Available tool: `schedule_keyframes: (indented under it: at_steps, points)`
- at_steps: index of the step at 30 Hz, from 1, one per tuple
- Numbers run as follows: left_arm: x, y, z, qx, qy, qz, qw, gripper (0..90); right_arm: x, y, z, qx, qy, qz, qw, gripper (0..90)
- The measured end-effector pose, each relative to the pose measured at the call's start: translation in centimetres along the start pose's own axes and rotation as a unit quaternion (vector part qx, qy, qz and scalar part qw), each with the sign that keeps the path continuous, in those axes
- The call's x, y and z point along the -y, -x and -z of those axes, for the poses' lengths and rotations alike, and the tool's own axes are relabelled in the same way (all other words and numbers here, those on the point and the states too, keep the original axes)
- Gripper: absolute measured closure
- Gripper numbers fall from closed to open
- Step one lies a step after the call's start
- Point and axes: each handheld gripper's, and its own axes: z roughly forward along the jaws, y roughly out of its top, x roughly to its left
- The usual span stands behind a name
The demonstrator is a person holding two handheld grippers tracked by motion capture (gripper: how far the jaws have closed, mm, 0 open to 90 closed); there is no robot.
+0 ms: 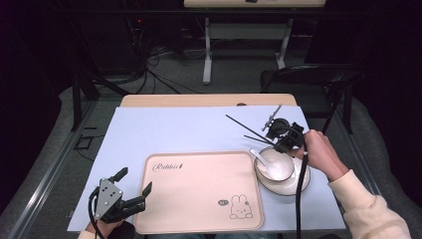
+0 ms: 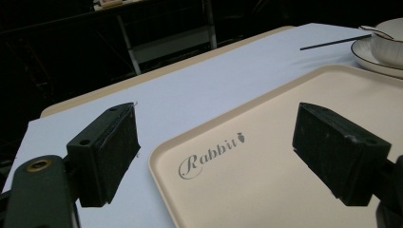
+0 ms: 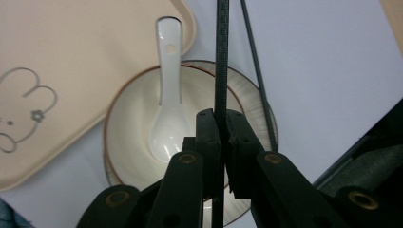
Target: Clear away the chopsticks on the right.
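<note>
A lab or recording room, it seems: dark walls, loose cables (image 1: 149,64) on grey floor, a second desk (image 1: 246,30) behind, a black chair (image 1: 318,82). The bench (image 1: 199,127) carries a staged meal setting: tray (image 1: 199,191), bowl (image 1: 276,167), spoon (image 1: 260,159).

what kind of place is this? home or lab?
Likely a lab recording setup, not a home: dark room, loose cables on the floor, a folding table under a paper sheet, staged tableware on it: tray, bowl.
</note>
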Motion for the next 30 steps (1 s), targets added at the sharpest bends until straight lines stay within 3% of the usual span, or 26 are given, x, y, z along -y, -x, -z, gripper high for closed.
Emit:
schedule_keyframes:
  at_steps: [3, 7, 15, 21, 26, 28, 30]
  points:
    - [0.0, 0.0, 0.0, 0.000, 0.001, 0.001, 1.0000, 15.5, -0.3, -0.8, 0.2, 0.001, 0.001, 0.001, 1.0000, 85.0]
    - [0.0, 0.0, 0.0, -0.002, 0.000, 0.000, 1.0000, 15.5, -0.4, -1.9, 0.5, -0.022, 0.010, -0.013, 0.9996, 85.0]
    - [0.0, 0.0, 0.0, -0.003, -0.001, 0.000, 1.0000, 15.5, -0.3, -3.7, 0.3, -0.037, 0.009, -0.040, 0.9985, 84.9]
    - [0.0, 0.0, 0.0, -0.003, -0.001, 0.001, 1.0000, 15.5, -0.5, -5.1, -0.2, -0.062, 0.017, -0.058, 0.9963, 84.9]
    - [0.0, 0.0, 0.0, -0.003, -0.002, 0.000, 1.0000, 15.5, -0.9, -6.9, -1.5, -0.058, 0.009, -0.065, 0.9961, 85.0]
    - [0.0, 0.0, 0.0, -0.003, -0.001, 0.000, 1.0000, 15.5, -1.2, -7.5, -1.9, -0.074, 0.012, -0.067, 0.9949, 85.0]
    - [0.0, 0.0, 0.0, -0.003, -0.001, 0.001, 1.0000, 15.5, -1.3, -7.7, -2.1, -0.071, 0.012, -0.071, 0.9949, 85.0]
